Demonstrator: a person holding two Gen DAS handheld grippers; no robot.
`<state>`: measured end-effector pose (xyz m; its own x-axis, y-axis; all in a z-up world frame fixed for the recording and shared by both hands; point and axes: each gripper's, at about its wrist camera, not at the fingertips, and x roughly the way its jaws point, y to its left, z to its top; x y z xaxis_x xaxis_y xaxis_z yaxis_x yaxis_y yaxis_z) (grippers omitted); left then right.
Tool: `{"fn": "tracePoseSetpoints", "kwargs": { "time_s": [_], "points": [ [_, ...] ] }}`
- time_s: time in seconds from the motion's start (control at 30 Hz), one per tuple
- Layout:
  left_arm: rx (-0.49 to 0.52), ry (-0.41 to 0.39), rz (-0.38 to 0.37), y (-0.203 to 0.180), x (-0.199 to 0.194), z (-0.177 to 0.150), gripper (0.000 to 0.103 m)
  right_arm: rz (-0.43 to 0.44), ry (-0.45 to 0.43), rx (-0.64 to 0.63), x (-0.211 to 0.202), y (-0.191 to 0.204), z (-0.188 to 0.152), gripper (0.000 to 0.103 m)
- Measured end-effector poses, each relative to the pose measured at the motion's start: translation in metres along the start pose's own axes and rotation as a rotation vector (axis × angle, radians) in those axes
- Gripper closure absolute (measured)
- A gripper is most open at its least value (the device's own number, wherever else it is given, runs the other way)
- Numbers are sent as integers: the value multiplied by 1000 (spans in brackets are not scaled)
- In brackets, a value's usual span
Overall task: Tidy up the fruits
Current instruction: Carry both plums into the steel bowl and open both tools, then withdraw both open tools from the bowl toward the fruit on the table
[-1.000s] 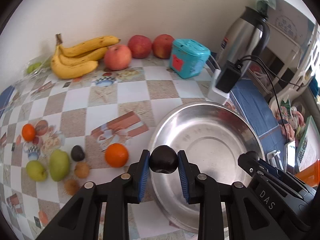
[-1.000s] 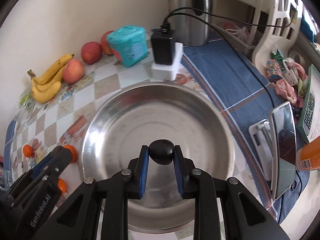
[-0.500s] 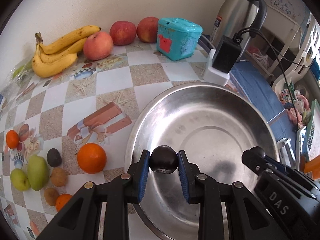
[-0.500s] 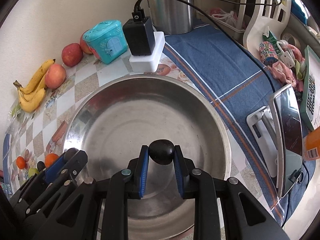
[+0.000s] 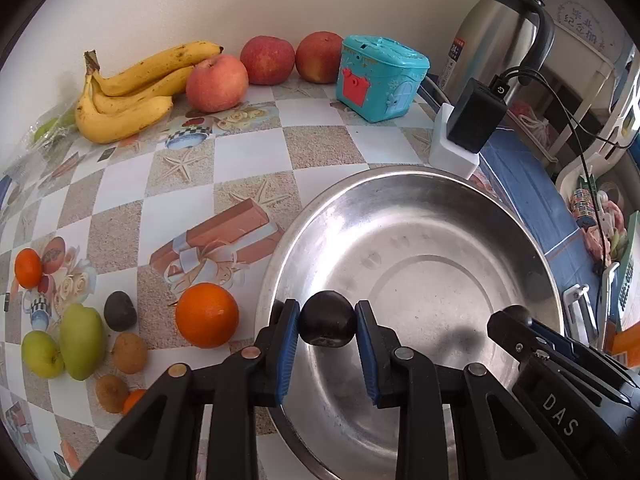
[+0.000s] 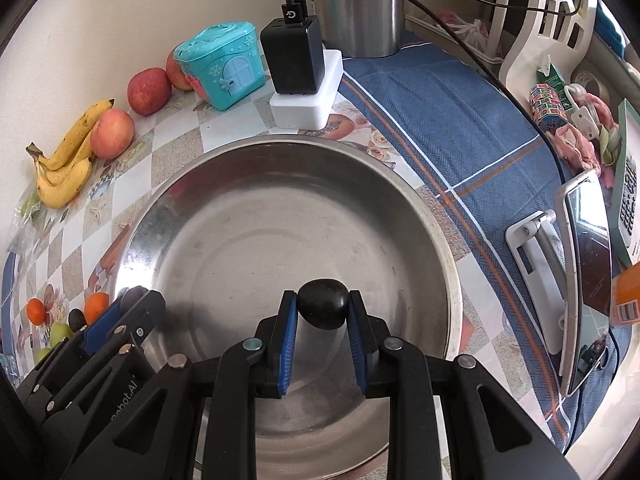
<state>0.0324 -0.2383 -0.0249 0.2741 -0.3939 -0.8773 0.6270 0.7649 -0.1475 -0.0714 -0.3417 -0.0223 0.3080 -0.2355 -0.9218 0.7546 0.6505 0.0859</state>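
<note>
A: What sits beyond the jaws?
B: A teal house-shaped box, a black charger on a white block, and a steel kettle.
A: To their right?
B: Blue cloth.

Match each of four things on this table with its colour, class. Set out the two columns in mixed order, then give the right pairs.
Things:
1. bananas
2. house-shaped box
3. bowl
4. fruit in the right claw

Colours:
A. silver
B. dark, almost black
C. yellow
D. turquoise

Pairs: 1-C, 2-D, 3-A, 4-B
</note>
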Motion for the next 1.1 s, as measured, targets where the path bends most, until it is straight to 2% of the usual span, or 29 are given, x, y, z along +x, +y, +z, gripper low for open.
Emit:
{"fn": "tracePoseSetpoints", "kwargs": {
  "time_s": [0.03,0.07,0.1,0.17,0.33,0.4,0.43,0.53,0.77,0.9,1.1],
  "points": [
    [1,0,-5,-1,-1,0,67,5,0,1,0,0,0,77],
    [1,-2,-16,-1,-2,1,60,6,-1,-1,0,1,0,74],
    [3,-3,-17,-2,-4,1,56,5,-2,-5,0,2,0,64],
    [17,-13,-6,-5,-8,2,53,6,-10,-7,-3,2,0,54],
    [-3,-7,-23,-1,-16,4,43,1,-43,5,-15,0,3,54],
    [-13,-7,1,2,-20,6,30,2,-53,7,-20,-1,5,54],
    [-23,-4,6,4,-22,6,28,2,-58,8,-23,-1,5,54],
    [-68,3,0,13,-30,8,26,12,-67,7,-30,-2,6,52],
    [-182,-11,44,45,-50,10,19,21,-74,-19,-43,2,4,52],
    [-263,-37,94,71,-64,6,9,28,-72,-32,-47,5,1,52],
    [-363,-57,151,110,-78,-3,0,55,-57,-63,-49,17,-7,53]
  ]
}}
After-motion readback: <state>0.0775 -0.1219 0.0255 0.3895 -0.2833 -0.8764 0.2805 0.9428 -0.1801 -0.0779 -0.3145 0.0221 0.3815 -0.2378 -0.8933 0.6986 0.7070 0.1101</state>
